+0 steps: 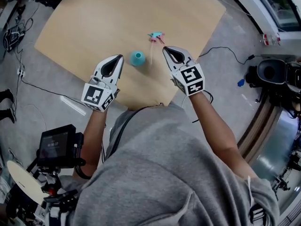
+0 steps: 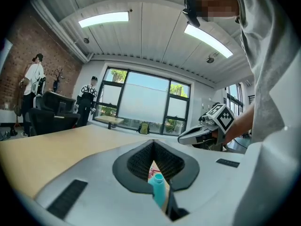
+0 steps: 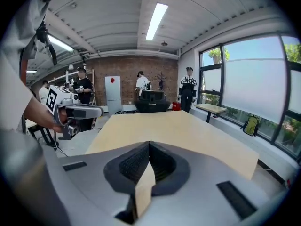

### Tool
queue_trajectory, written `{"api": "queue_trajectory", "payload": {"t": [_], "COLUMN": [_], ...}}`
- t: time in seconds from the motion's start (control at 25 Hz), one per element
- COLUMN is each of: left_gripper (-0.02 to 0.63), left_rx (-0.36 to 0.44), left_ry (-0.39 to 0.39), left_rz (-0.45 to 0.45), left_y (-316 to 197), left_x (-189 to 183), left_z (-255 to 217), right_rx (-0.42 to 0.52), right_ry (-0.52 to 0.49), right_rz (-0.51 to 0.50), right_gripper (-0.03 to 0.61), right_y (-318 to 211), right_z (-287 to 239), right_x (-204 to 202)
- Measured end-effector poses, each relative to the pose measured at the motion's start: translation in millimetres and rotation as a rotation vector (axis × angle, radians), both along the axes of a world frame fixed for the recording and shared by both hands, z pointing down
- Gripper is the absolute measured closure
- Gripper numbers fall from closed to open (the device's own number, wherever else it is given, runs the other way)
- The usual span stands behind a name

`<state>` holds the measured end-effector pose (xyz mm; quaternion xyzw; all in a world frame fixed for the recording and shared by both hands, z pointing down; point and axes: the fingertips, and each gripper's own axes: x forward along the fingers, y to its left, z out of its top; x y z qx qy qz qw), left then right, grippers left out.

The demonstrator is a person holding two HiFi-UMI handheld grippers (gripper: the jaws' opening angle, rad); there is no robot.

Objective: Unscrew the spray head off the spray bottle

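The teal spray bottle (image 1: pixel 137 58) stands upright on the light wooden table (image 1: pixel 94 22), not far from its near edge, and its neck is bare. The spray head (image 1: pixel 156 36) (pink and teal, with a thin tube trailing from it) lies on the table a little beyond the bottle and to its right, clearly apart from it. The left gripper (image 1: pixel 121 57) hangs just left of the bottle, its tip near the bottle but not touching. Its own view shows its jaws brought together with nothing between the pads, and the bottle shows only through the narrow slit below them, standing farther off on the table. The right gripper (image 1: pixel 164 48) hangs to the right of the bottle and just on the near side of the spray head. Its jaws are likewise closed on nothing, with only bare table showing through their slit. The two grippers face each other across the bottle.
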<state>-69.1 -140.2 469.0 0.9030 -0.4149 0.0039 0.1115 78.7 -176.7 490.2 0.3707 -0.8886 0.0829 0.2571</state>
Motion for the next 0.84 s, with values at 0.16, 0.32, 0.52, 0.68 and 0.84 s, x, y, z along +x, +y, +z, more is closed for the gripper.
{"api": "queue_trajectory", "payload": {"t": [0.16,0.32,0.52,0.68,0.84], "left_gripper": [0.611,0.611,0.611,0.611,0.611], "left_rx": [0.004,-0.006,-0.007,0.008,0.007], "left_ry": [-0.001,-0.006,-0.001,-0.002,-0.003], "left_rz": [0.005,0.021,0.041,0.052,0.057], "left_y": [23.5,28.2,39.8,60.7,62.7], "left_x": [1.1,5.7,10.6,8.0,11.6], "left_z": [-1.9,3.4,3.6,0.2,-1.0], "right_rx": [0.008,0.009,0.006,0.021,0.020], "right_ry": [-0.014,-0.017,-0.016,-0.014,-0.016], "right_rz": [0.025,0.046,0.067,0.081,0.091], "right_gripper": [0.574,0.574,0.574,0.574,0.574], "right_y": [26.2,32.4,47.2,68.9,69.9], "right_z": [-8.4,-7.1,-5.9,-10.3,-12.3], "right_x": [7.1,12.7,18.8,18.6,24.4]}}
